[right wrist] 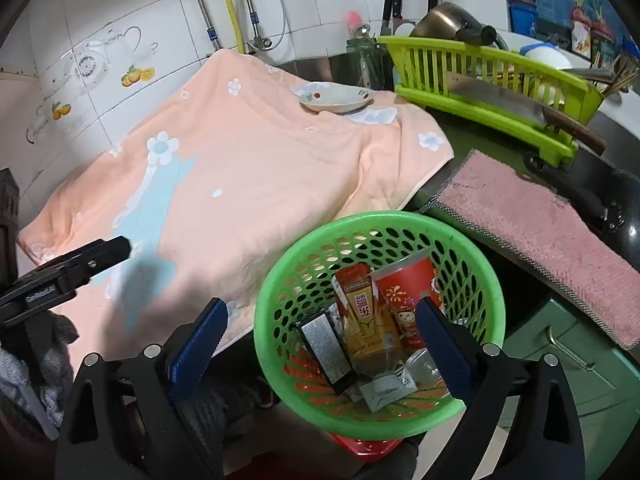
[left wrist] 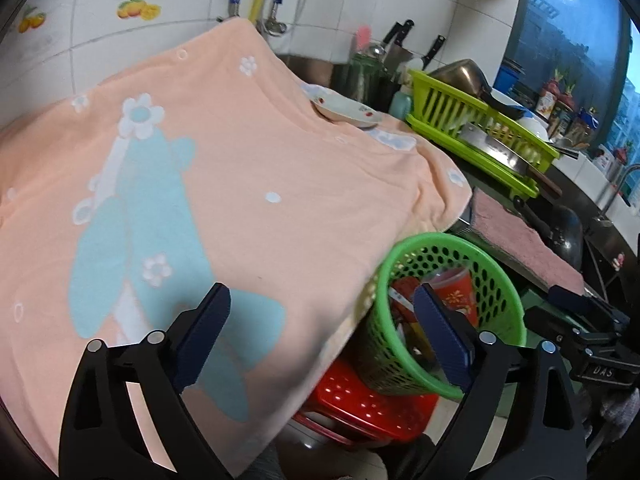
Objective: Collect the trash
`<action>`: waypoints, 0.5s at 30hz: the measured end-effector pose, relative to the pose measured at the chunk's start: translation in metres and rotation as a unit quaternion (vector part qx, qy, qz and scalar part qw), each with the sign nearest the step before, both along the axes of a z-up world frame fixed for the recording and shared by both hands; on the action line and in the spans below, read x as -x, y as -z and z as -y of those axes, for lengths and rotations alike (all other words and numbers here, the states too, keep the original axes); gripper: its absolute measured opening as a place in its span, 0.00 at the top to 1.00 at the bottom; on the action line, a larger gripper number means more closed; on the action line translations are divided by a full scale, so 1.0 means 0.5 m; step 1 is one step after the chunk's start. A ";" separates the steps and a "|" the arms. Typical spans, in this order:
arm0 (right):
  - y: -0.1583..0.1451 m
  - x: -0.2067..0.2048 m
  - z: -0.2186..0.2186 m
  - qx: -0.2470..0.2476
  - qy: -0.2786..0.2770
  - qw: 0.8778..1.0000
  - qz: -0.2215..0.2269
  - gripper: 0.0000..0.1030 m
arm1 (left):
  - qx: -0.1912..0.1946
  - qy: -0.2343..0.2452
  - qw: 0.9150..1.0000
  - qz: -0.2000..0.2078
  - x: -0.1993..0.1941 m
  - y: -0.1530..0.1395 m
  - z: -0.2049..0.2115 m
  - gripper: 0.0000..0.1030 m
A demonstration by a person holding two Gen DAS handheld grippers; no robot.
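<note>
Left wrist view: left claw [left wrist: 322,334] spread wide, holding nothing, over the peach towel [left wrist: 224,168] on the counter; the green basket [left wrist: 496,264] stands just beside the towel's edge, on a red stool [left wrist: 360,408], where a careless knock could tip it.

Right wrist view: right claw [right wrist: 322,344] spread, empty, above the basket [right wrist: 280,280]; trash, a yellow carton [right wrist: 362,312] and red cup [right wrist: 404,292], lies inside.

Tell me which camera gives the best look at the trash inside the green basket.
The right wrist view: it looks down into the green basket, showing the orange carton, red cup and black packet. The left wrist view sees the basket from the side, its own finger hiding most of the contents.
</note>
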State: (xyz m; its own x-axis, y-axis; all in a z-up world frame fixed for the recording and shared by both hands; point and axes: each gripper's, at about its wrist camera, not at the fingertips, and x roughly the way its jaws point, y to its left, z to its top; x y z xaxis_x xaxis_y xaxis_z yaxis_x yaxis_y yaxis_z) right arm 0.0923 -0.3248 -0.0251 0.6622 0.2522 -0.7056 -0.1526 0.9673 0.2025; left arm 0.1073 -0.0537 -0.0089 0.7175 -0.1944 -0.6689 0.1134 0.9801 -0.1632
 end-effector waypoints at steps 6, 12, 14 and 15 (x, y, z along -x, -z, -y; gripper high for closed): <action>0.003 0.013 -0.010 0.012 0.019 1.000 0.016 0.10 | -0.040 -0.021 0.998 0.035 0.024 -0.015 -0.017 0.06; 0.004 0.024 -0.030 0.022 0.026 0.999 0.025 0.10 | -0.065 -0.031 0.996 0.052 0.050 -0.024 -0.034 0.05; 0.003 0.030 -0.037 0.027 0.027 0.999 0.030 0.09 | -0.062 -0.033 0.996 0.053 0.056 -0.025 -0.042 0.05; 0.001 0.032 -0.042 0.030 0.027 0.999 0.033 0.09 | -0.059 -0.035 0.996 0.054 0.058 -0.026 -0.048 0.05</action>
